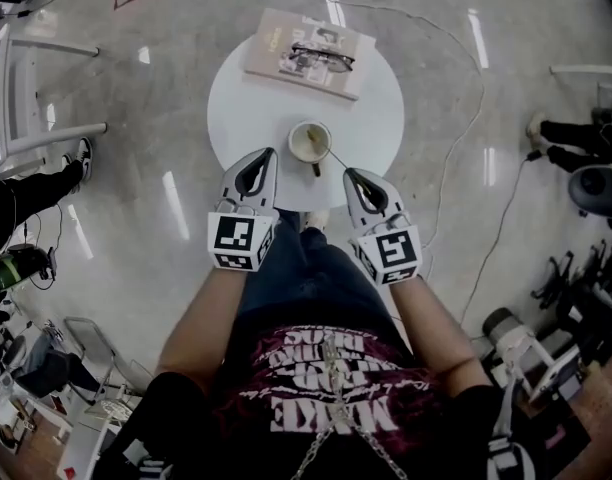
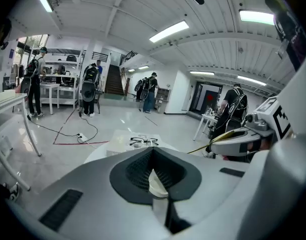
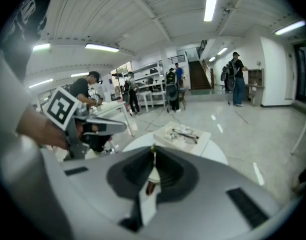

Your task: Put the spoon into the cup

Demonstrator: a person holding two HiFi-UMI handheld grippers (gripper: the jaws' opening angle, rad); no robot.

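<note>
The right gripper (image 1: 349, 173) has its jaws closed on the thin handle of the spoon (image 1: 338, 158), whose far end reaches the right rim of the cup (image 1: 309, 141). The cup stands near the middle of the round white table (image 1: 236, 98). The left gripper (image 1: 269, 156) is closed and empty, just left of the cup. Glasses (image 1: 323, 60) lie on a book (image 1: 276, 43) at the far edge.

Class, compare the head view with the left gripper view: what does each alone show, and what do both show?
Head view only: the left gripper's marker cube and the person's printed shirt. Left gripper view only: the ceiling lights and the staircase. Both: the glasses on the book, the white table, and the right gripper shut on the spoon.
</note>
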